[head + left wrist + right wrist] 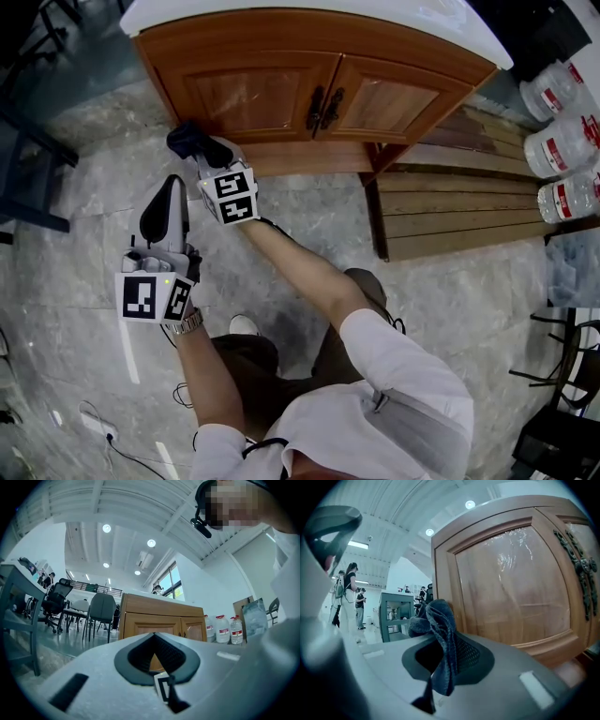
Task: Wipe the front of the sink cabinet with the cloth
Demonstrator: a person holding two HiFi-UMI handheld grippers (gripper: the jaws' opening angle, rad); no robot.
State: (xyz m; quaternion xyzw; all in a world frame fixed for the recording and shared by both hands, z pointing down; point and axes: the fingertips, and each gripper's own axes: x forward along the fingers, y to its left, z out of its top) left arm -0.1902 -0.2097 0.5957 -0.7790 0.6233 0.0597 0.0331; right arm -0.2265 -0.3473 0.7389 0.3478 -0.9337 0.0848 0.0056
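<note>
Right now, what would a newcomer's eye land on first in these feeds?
The wooden sink cabinet fills the top of the head view. The right gripper is shut on a dark blue cloth, close to the cabinet's lower left corner. The left gripper is shut and empty, farther back over the floor.

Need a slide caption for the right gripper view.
Right gripper shut on a dark blue cloth, close to the wooden cabinet door.
</note>
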